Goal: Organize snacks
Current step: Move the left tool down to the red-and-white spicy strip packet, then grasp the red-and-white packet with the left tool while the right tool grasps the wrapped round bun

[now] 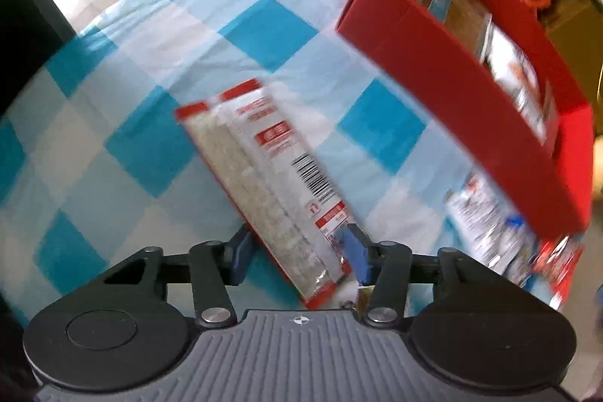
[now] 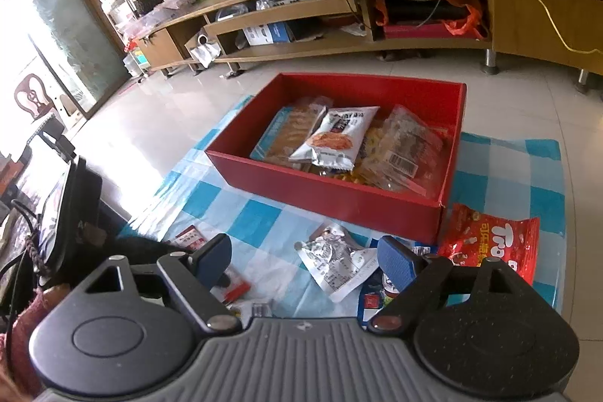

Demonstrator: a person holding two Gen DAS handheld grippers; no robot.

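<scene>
My left gripper [image 1: 299, 257] is shut on a long clear snack pack with red edges and a barcode [image 1: 264, 176], held above the blue-checked cloth [image 1: 132, 100]. The red box [image 1: 471, 81] lies up and to the right of it, with packets inside. In the right wrist view, my right gripper [image 2: 307, 259] is open and empty above a silver packet [image 2: 337, 260] on the cloth. The red box [image 2: 339, 191] stands just beyond, holding a white chip bag [image 2: 335, 136], a cracker pack [image 2: 290, 134] and clear-wrapped snacks [image 2: 407, 153]. A red bag [image 2: 490, 243] lies to the right.
A small red-and-white packet [image 2: 192, 238] lies on the cloth at left, and more packets [image 1: 501, 236] lie beside the box. A wooden TV stand [image 2: 339, 25] runs across the back over tiled floor [image 2: 169, 108]. A dark bag [image 2: 75, 206] sits at left.
</scene>
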